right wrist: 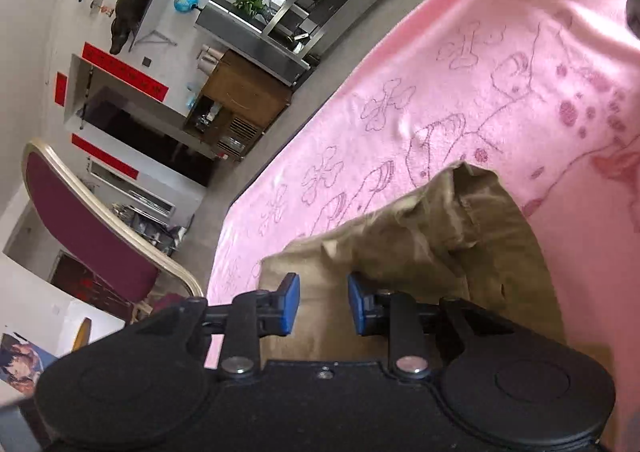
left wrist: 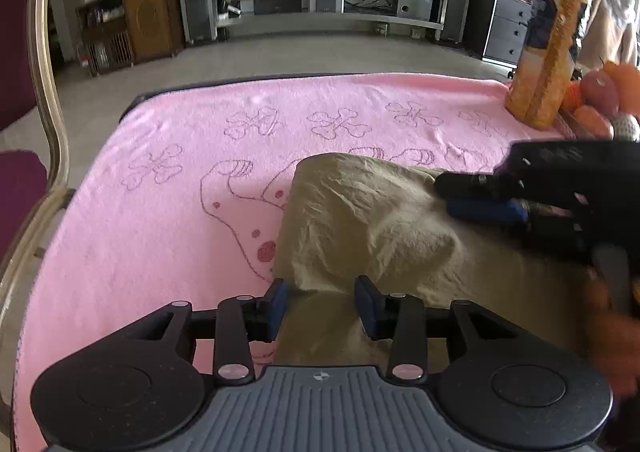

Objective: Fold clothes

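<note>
A khaki garment [left wrist: 372, 220] lies crumpled on the pink towel [left wrist: 160, 180] that covers the tabletop [left wrist: 138, 96]. The towel has printed outlines of bones and a spotted cartoon animal. The garment is on the near right part of the towel, folded into a thick wrinkled bundle.

The left gripper [left wrist: 320, 304] is at the near edge of the garment. Its blue-padded fingers [left wrist: 276, 302] are spread apart, one on each side of the cloth edge, and nothing is clamped between them.

The right gripper [left wrist: 480, 198] comes in from the right side in the left wrist view and is over the top of the garment; there its fingers look close to each other, lying along the cloth. In its own camera the right gripper [right wrist: 323, 302] is tilted, and its fingers [right wrist: 290, 302] stand apart with the khaki fabric [right wrist: 420, 248] under and between them. I cannot tell if they touch the cloth.

At the far right corner of the tabletop stands an orange juice bottle [left wrist: 550, 44], and just beside it are some orange and red fruits [left wrist: 600, 92]. A chair [left wrist: 24, 92] with a dark red back is at the left of the tabletop.
</note>
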Tool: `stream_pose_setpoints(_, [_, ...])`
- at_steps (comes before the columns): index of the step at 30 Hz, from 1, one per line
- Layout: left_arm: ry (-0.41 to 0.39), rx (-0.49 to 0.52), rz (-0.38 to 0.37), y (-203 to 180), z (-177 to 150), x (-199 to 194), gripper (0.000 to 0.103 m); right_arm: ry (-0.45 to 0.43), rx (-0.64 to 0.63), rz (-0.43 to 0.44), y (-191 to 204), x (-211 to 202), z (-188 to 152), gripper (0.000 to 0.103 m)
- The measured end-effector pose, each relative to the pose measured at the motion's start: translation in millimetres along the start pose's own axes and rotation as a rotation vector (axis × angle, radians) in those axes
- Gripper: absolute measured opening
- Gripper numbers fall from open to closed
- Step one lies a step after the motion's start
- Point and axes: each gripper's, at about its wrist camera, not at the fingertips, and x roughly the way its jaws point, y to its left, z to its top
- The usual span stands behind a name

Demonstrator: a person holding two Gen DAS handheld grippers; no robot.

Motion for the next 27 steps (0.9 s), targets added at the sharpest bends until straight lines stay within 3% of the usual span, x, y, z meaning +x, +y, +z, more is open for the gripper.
stream_pose_setpoints(2, [-0.005, 0.019, 0.004, -2, 0, -1, 0.04, -0.084, -0.017, -0.134, -4, -1, 5, 0.0])
stream_pose_setpoints(5, [-0.002, 0.011, 0.002, 0, 2, -2, 0.042, -0.184, -0.012, -0.235, -11, -13, 10, 0.0])
stream_pose_setpoints(8, [0.007, 0.005, 0.013, 1, 4, -10, 0.041, -0.267, -0.043, -0.368, 4, -34, 10, 0.007])
stream_pose_setpoints(9, [0.002, 0.0, 0.007, 2, 4, -19, 0.041, -0.274, -0.043, -0.387, 10, -43, 11, 0.015])
stream_pose_setpoints(14, [-0.046, 0.04, 0.031, 3, 1, -71, 0.049, -0.203, -0.009, -0.366, 43, -98, 8, 0.03])
stream_pose_setpoints(18, [-0.049, -0.026, -0.015, 21, -17, -111, 0.055, -0.166, -0.041, -0.332, 58, -155, -10, 0.041])
stream_pose_setpoints(23, [0.009, -0.158, -0.049, 51, -35, -124, 0.061, -0.097, -0.081, -0.31, 51, -170, -29, 0.048])
stream_pose_setpoints(27, [0.078, -0.239, -0.052, 63, -43, -105, 0.069, -0.046, -0.112, -0.305, 42, -172, -46, 0.054])
